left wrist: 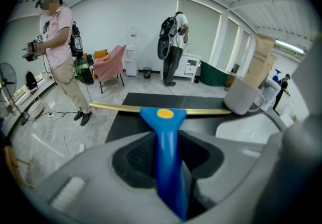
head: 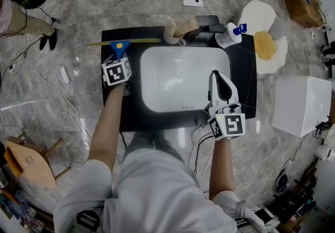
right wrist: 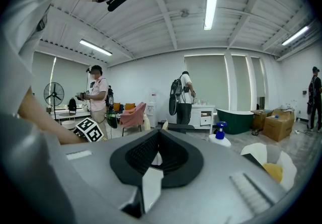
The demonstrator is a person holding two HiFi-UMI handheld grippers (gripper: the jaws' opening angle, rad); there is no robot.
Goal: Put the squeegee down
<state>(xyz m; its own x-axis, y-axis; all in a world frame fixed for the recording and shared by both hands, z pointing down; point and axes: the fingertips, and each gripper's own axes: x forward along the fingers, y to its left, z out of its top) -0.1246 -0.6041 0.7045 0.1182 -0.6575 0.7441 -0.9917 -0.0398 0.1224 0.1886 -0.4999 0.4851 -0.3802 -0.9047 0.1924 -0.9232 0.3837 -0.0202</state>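
The squeegee (head: 120, 47) has a blue handle and a long yellow blade that lies along the back left of the black counter (head: 112, 111). My left gripper (head: 121, 59) is shut on the handle from the near side, pointing steeply down. In the left gripper view the blue handle (left wrist: 167, 157) runs up between the jaws to the blade (left wrist: 206, 112) resting on the counter. My right gripper (head: 217, 76) is shut and holds nothing, over the right rim of the white sink (head: 157, 64). Its jaws meet in the right gripper view (right wrist: 158, 135).
A white mug (head: 171, 36) and a brown bag (head: 187, 24) stand behind the sink, a spray bottle (head: 230, 35) at the back right. An egg-shaped rug (head: 264, 38), a white box (head: 302, 103), a wooden stool (head: 31, 161) and floor cables surround the counter. People stand in the room beyond.
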